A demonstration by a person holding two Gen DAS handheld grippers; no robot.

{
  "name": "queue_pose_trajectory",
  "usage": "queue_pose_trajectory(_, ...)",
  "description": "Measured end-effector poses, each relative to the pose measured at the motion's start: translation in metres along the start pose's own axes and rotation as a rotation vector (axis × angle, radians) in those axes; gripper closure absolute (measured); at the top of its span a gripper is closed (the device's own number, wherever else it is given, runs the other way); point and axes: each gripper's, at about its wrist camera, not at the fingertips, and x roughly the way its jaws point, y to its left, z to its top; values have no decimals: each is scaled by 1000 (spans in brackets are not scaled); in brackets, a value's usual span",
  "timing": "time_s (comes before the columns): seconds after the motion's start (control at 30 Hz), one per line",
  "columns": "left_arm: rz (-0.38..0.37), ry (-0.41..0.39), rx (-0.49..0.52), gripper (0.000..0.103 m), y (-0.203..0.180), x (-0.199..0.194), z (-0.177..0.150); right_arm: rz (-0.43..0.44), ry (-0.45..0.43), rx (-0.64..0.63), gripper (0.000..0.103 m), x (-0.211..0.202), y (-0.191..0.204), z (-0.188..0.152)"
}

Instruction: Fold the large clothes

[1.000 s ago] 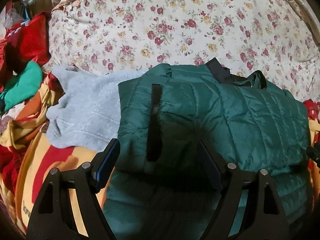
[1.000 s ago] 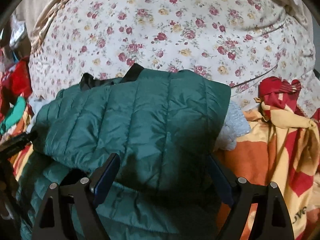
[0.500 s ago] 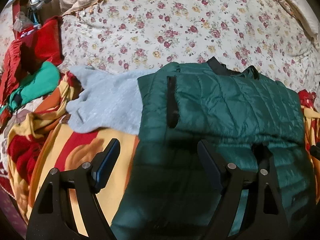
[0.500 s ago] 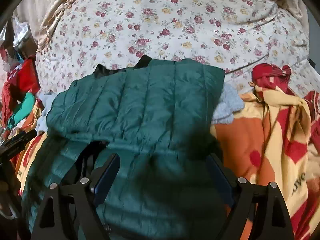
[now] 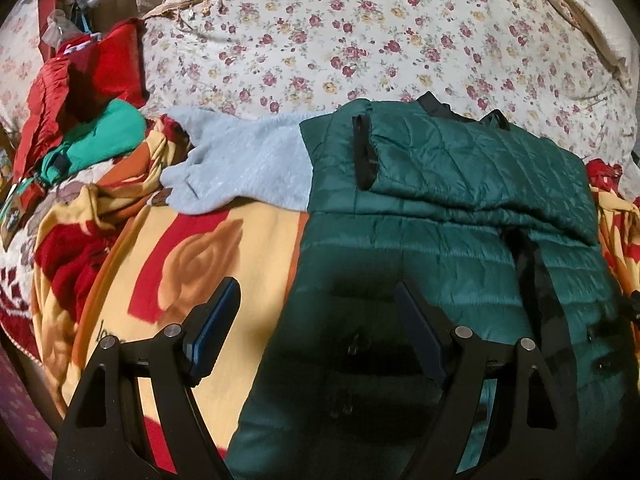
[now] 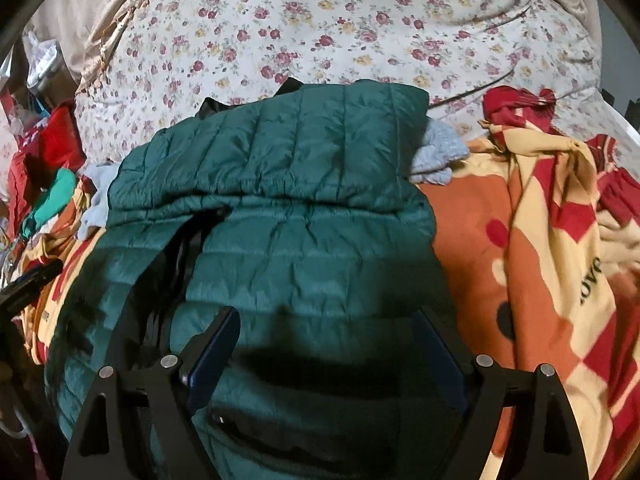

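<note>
A dark green quilted puffer jacket (image 5: 460,216) lies on the bed, its upper part with a sleeve folded across the body; a black cuff band (image 5: 362,152) shows at the fold's left end. The right wrist view shows the same jacket (image 6: 288,208) with its open black-lined front on the left. My left gripper (image 5: 316,324) is open and empty above the jacket's lower left edge. My right gripper (image 6: 326,344) is open and empty above the jacket's lower body.
A grey fleece garment (image 5: 244,168) lies under the jacket to the left. A yellow, orange and red blanket (image 5: 180,264) covers the near bed, bunched at right (image 6: 552,216). Red and green clothes (image 5: 92,120) are piled far left. A floral sheet (image 5: 360,40) lies behind.
Both grippers have drawn back toward me and upward, away from the fold. More of the jacket's lower body and the blanket is now in view. The folded upper part stays in place.
</note>
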Motion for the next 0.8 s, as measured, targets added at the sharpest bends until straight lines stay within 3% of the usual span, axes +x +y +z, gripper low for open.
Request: queue_pose_trajectory(0.8,-14,18,-29,23,19,-26,-44,8,6,24,17,-21,18,-37)
